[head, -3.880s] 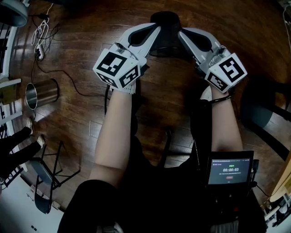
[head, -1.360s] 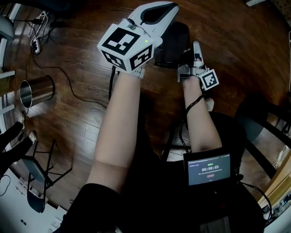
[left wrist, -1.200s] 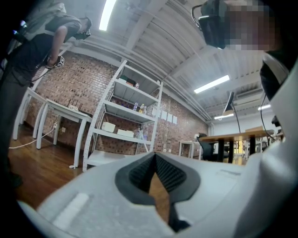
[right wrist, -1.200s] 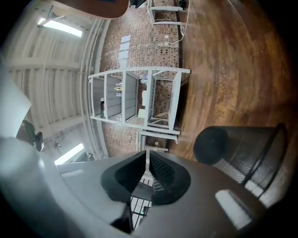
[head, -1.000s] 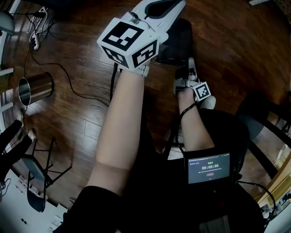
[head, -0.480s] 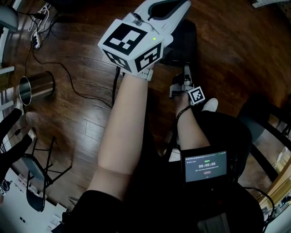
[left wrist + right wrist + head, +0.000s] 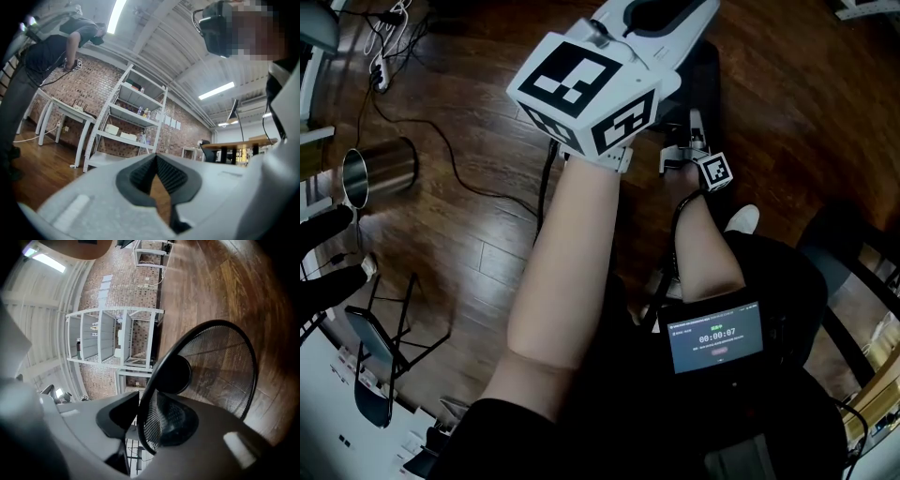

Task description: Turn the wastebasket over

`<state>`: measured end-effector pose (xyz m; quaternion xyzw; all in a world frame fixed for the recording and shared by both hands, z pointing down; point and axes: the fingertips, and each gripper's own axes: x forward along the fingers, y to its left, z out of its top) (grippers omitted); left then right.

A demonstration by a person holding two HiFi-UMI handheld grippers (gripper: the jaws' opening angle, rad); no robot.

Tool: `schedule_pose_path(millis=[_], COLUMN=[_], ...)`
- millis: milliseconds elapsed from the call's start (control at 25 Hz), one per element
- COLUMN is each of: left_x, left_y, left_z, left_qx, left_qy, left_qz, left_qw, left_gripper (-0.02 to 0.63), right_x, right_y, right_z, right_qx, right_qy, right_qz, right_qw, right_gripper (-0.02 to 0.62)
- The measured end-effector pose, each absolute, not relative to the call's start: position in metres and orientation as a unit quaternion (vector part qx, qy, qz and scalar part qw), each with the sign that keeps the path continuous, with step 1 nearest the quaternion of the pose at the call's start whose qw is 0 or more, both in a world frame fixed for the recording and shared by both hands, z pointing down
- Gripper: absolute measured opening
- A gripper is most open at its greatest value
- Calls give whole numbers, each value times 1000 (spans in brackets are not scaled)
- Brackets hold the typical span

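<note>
The black mesh wastebasket (image 7: 220,366) lies on its side on the wood floor, its open mouth facing the right gripper view. In the head view only a dark strip of the wastebasket (image 7: 709,84) shows beside my raised left gripper. My right gripper (image 7: 145,416) is low by the floor, and its jaws are opening with the basket's rim between them. In the head view the right gripper (image 7: 695,120) looks small, far below. My left gripper (image 7: 661,11) is held high, close to the head camera. The left gripper (image 7: 156,161) is shut on nothing and points across the room.
A steel cylinder bin (image 7: 380,172) stands at the left, near cables (image 7: 441,150) and a power strip (image 7: 380,75). A folding stool (image 7: 380,347) is at lower left and a dark chair (image 7: 853,262) at the right. White shelving (image 7: 126,122) lines a brick wall.
My right gripper has sunk toward the floor at the wastebasket and looks smaller in the head view. My left gripper stays raised in about the same place.
</note>
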<state>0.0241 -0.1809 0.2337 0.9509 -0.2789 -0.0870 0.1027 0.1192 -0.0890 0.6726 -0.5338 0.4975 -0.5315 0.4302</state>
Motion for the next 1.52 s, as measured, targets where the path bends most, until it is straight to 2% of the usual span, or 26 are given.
schedule_pose_path(millis=[120,320,520,800,920,1280,1520], left_x=[24,19,22,23,22,16,9], left_y=[-183,-184,-185,-185,-185,-184,-184], left_z=[231,235,235,233,233,227,227], left_qx=[951,950,951,951,952,949,946], left_qy=[-279,-282,-279,-278,-275,-281,-286], left_qz=[-88,-87,-87,-90,-90,-100,-103], left_qw=[102,106,104,103,102,107,108], left_gripper=[0,0,0,0,0,0,0], right_x=[121,123,130,145,160,163,147], right_y=[-107,-110,-118,-139,-160,-200,-187], right_z=[667,675,668,637,622,589,625], right_qx=[-532,-548,-545,-552,-547,-479,-365], right_qy=[504,479,488,548,622,752,748], right_qz=[-524,-529,-530,-547,-519,-399,-270], right_qw=[433,437,430,310,214,-211,-484], right_gripper=[102,12,11,11,11,8,9])
